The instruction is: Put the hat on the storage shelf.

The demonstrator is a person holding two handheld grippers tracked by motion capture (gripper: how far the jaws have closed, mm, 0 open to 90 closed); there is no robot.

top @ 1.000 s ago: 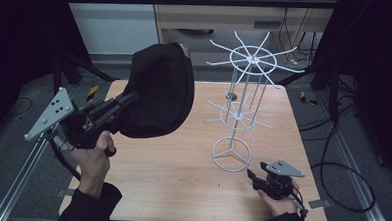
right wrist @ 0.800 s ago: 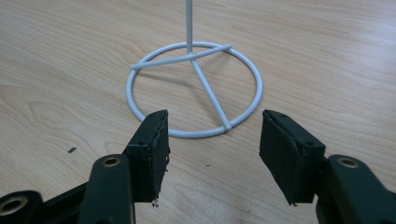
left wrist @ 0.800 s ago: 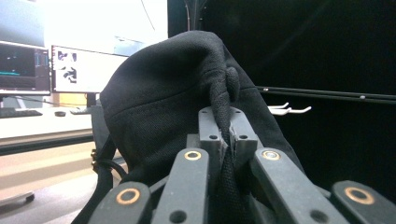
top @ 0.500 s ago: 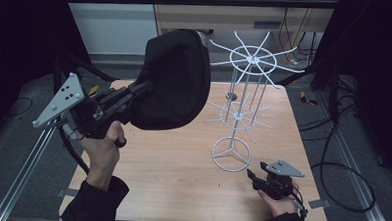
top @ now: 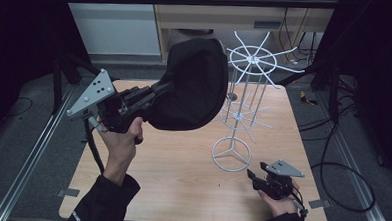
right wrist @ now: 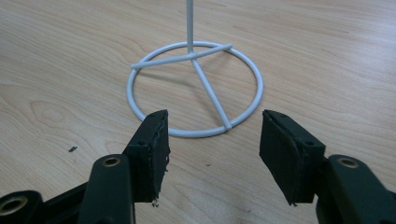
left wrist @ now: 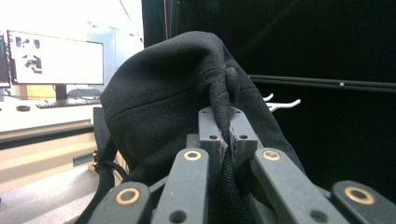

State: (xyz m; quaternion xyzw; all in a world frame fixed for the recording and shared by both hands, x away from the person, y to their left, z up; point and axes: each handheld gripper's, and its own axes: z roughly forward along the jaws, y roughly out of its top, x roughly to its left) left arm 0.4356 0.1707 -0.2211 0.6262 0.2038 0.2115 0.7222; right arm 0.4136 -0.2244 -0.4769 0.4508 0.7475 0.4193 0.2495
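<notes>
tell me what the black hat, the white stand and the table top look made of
Black hat: seems woven cloth, matte, with a visible weave, a stitched seam and soft folds.
White stand: looks like thin metal wire with a smooth white coating, slightly glossy.
Table top: pale wood or wood-look laminate; grain lines show, which one is unclear.

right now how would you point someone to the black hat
Start at the wooden table and its white wire rack. Left of the rack's top wheel, the black hat hangs in the air, pinched by the left gripper: the one soft, dark thing there.
</notes>
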